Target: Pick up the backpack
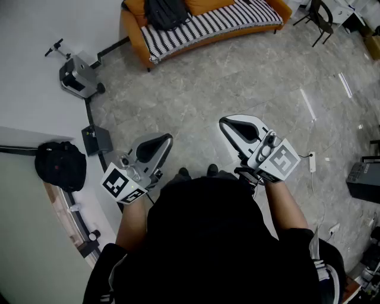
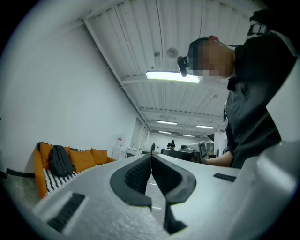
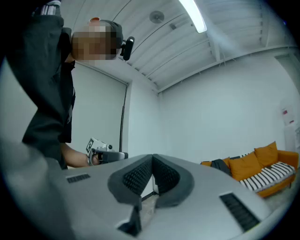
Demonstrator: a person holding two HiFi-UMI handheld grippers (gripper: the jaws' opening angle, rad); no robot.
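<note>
1. The left gripper (image 1: 168,139) was held level over the grey tiled floor (image 1: 237,77). Its jaws were closed tip to tip, with nothing between them.
2. The right gripper (image 1: 224,122) was likewise level, its jaws pressed together and empty.
3. The two grippers were side by side, apart from each other, both pointing towards the far side of the room.
4. The backpack (image 1: 166,12), black, rested on the seat of the orange sofa (image 1: 133,29), at its left end and leaning against the back cushions. It was well apart from both grippers, and neither touched it.
5. The sofa seat carried a black-and-white striped cover (image 1: 225,21).
6. In the left gripper view the backpack appeared at the left, upright on the sofa; in the right gripper view it lay at the right.
7. A separate black bag (image 1: 59,165) sat on a surface at the left edge of the head view, near the left gripper.
8. A grey machine (image 1: 78,76) stood on the floor left of the sofa.
</note>
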